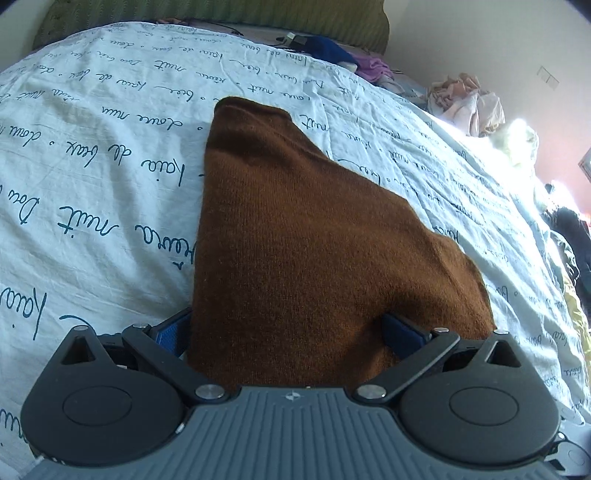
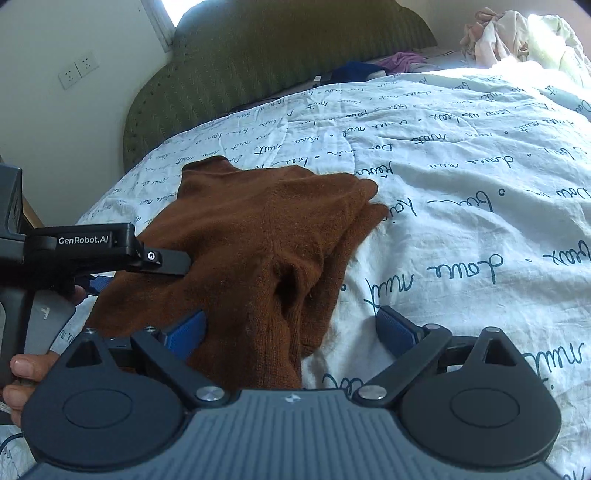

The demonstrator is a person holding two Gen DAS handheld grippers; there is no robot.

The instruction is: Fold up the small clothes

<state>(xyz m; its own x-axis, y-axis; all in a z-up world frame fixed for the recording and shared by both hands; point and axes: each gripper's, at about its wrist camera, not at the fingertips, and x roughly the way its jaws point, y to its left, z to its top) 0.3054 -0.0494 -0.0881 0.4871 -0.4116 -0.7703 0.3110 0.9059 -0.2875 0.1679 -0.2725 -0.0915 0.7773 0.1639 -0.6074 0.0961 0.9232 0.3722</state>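
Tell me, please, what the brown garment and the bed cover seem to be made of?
Brown garment: probably knitted wool or acrylic, matte and fuzzy, with fine knit rows and loose fibres at the edges. Bed cover: likely thin woven cotton, matte, creased, printed with dark handwriting.

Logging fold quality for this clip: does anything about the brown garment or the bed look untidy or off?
Yes. The brown knit garment is rumpled, not flat: near the right gripper it bunches into a deep pucker, and its far edge shows uneven, offset layers. Loose clothes are heaped at the far corner of the printed bedsheet. No damage shows.
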